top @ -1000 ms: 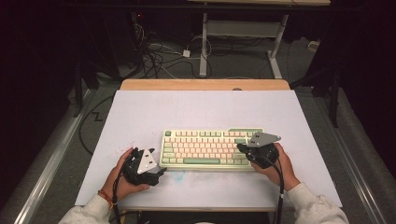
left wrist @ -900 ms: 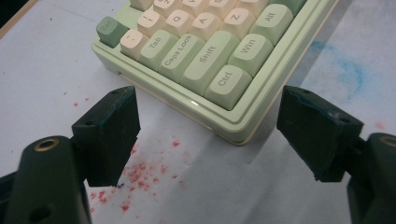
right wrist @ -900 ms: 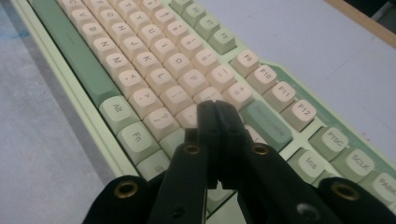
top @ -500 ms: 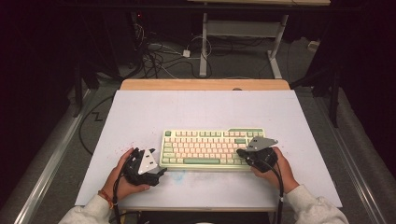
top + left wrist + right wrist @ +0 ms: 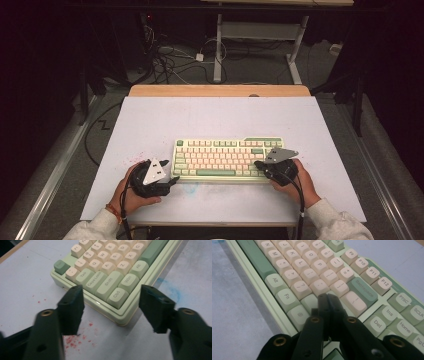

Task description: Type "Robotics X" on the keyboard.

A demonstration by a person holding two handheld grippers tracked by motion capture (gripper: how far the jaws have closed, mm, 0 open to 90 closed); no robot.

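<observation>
The keyboard (image 5: 227, 160) is smooth plastic with matt keys — the tabletop (image 5: 220, 117) is a dull white sheet over wood.

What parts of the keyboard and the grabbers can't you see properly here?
- Keyboard: key letters too small in the high view.
- Key under the right gripper: covered by its closed jaws in the right gripper view.
- Keyboard's far keys: cut off by the top edge in the left gripper view, where the left gripper straddles its corner.
</observation>
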